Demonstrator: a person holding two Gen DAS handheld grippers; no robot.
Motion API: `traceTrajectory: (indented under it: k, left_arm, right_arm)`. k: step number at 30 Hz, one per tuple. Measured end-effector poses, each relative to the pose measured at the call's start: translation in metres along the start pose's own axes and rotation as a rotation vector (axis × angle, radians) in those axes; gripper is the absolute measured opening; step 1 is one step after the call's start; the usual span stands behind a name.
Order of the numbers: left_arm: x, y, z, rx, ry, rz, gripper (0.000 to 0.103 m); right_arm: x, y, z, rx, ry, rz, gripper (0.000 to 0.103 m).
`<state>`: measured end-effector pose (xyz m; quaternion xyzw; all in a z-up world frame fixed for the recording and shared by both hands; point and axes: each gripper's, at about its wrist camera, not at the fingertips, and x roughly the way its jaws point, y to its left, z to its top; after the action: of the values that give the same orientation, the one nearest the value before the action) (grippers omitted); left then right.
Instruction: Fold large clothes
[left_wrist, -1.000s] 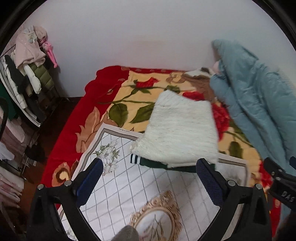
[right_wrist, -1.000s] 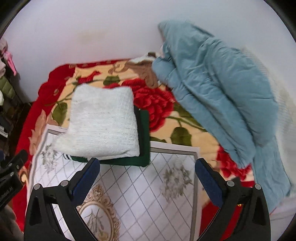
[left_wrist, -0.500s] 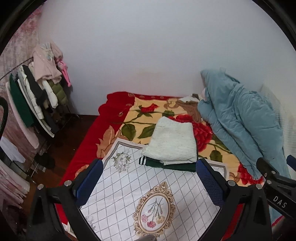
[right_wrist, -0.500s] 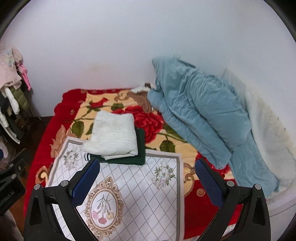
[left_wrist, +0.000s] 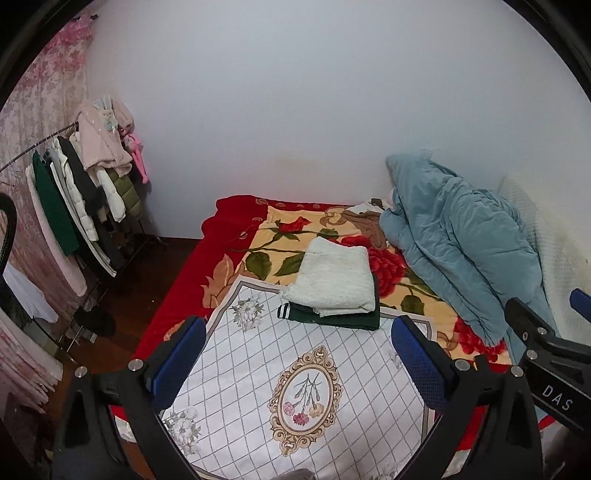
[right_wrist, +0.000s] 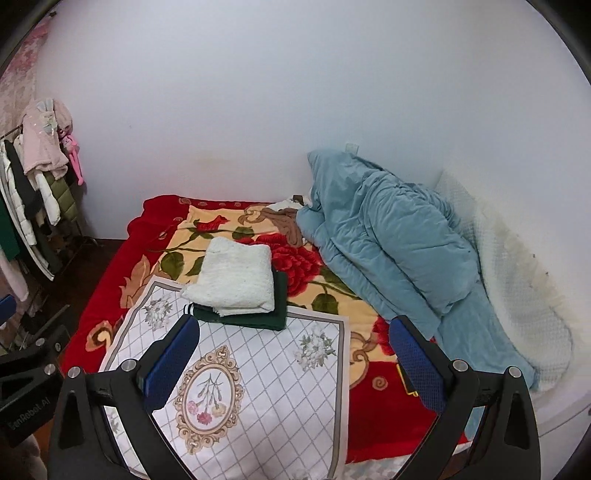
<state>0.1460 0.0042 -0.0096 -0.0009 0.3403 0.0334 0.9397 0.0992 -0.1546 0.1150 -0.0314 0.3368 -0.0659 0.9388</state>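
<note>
Item: white knit (left_wrist: 334, 278), folded, stacked on a folded green garment (left_wrist: 343, 317). Location: bed (left_wrist: 177, 295), at the far edge of the white patterned cloth (left_wrist: 295, 387), over the floral blanket (left_wrist: 258, 240).

Grippers: left gripper (left_wrist: 299, 354) and right gripper (right_wrist: 291, 349) both spread wide, empty, held above the bed's near end.

Bearing: stack lies ahead of both, well apart; about centred for the left, ahead-left for the right. Left judged slightly nearer.

Also: blue quilt (right_wrist: 388, 251) heaped at right; clothes rack (left_wrist: 74, 192) at left.
</note>
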Motion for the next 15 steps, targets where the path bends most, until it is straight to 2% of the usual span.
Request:
traceTrajectory:
  k: [6,15]
  left_arm:
    - [-0.015,0.011,-0.003,0.009,-0.011,-0.003,0.103]
    - [-0.029,0.027,-0.002,-0.016,-0.043,0.022,0.103]
  right_arm:
    - [-0.029,0.006,-0.002,0.003,-0.014,0.003,0.103]
    - [-0.046,0.019,-0.001,0.002,-0.03,0.009,0.103]
